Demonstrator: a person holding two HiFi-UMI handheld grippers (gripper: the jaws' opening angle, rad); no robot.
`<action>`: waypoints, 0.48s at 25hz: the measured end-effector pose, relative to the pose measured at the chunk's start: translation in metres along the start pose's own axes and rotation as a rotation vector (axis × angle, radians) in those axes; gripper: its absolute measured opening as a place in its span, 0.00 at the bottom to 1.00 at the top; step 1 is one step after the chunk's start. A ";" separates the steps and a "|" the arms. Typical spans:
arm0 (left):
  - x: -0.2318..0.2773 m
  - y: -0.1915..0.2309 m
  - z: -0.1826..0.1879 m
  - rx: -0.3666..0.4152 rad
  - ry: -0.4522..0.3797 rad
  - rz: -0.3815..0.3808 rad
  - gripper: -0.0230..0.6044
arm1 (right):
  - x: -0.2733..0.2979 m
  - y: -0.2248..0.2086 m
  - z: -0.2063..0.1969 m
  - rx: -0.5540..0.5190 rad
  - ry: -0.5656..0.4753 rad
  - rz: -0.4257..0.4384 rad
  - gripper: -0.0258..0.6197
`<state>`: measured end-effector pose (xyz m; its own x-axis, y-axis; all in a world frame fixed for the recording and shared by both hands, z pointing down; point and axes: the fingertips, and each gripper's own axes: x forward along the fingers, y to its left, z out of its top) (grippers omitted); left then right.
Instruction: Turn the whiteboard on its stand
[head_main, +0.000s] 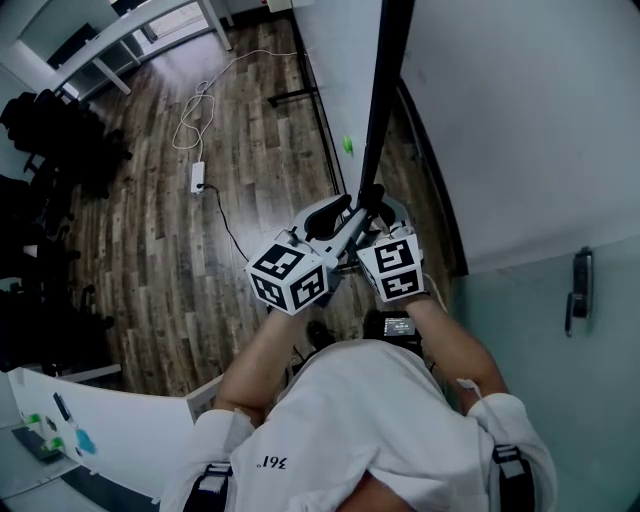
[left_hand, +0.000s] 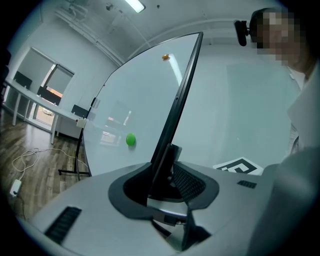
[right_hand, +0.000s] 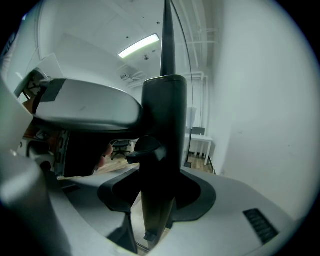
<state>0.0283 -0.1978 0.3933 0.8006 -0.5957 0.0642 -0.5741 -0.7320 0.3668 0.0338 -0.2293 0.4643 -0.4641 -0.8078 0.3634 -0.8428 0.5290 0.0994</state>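
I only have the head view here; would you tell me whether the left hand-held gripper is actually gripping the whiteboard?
Observer: Yes. In its own view, the left hand-held gripper has its jaws closed on the dark frame of the whiteboard.
Operator: Thank you. And the right one?
Observer: The right hand-held gripper is also closed on that frame edge, right beside the left one.
Operator: Is anything on the board face besides the green dot?
Observer: A small orange dot sits near the board's top edge.
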 end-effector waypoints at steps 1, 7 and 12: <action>-0.001 -0.001 0.000 -0.001 0.000 0.001 0.26 | -0.001 0.000 0.000 0.000 -0.001 0.003 0.34; -0.007 -0.004 -0.001 0.003 0.003 0.008 0.26 | -0.005 0.004 0.000 0.000 -0.005 0.015 0.34; -0.018 -0.006 -0.001 0.009 -0.001 0.027 0.26 | -0.012 0.006 -0.001 0.000 0.001 0.037 0.34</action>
<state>0.0178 -0.1821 0.3912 0.7848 -0.6154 0.0731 -0.5968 -0.7186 0.3571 0.0344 -0.2161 0.4618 -0.4950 -0.7871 0.3680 -0.8248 0.5588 0.0858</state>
